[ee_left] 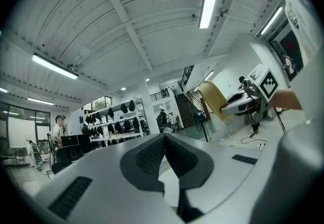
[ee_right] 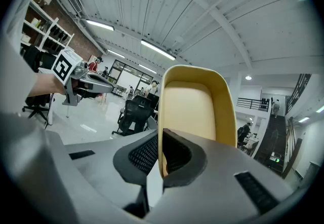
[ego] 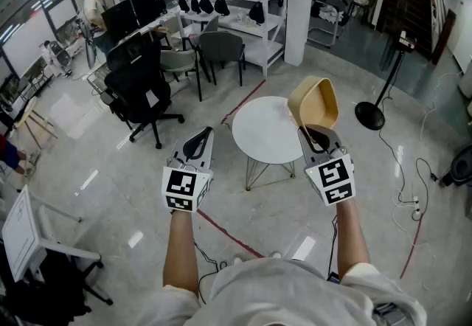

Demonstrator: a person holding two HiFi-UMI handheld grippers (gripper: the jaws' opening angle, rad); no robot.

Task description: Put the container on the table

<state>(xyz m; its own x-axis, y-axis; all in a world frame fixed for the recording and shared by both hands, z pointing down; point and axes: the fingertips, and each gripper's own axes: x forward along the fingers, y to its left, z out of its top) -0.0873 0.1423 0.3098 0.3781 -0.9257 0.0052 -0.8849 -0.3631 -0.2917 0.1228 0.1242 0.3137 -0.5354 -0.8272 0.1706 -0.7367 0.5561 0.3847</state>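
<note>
Jaws of the right tool [ee_right: 158, 153] are clamping on one wall of the tan container [ee_right: 195, 104], with one pad pressing on the inside and the other on the outside. In the right gripper view the container is standing up from the jaws with its hollow side facing the camera. In the head view the right tool [ego: 316, 141] is holding the container [ego: 313, 101] in the air, tipped on its side, and its outline is overlapping the right edge of the round white counter [ego: 267, 129]. The container is not resting on the counter.

Jaws of the left tool [ee_left: 163, 153] are sitting closed together, pad against pad, with nothing between them. In the head view the left tool [ego: 198, 146] is hanging level, left of the counter and well apart from the container. The left gripper view is also showing the right tool [ee_left: 229, 108] and the container [ee_left: 212, 99] off to its right.

Further out, a black office chair [ego: 140, 88] is standing on the grey floor [ego: 110, 170] to the left of the counter. White shelving [ego: 232, 0] carrying dark bags is lining the back of the room beside a white pillar [ego: 299, 4]. A black stand [ego: 371, 112] is standing to the right of the counter.
</note>
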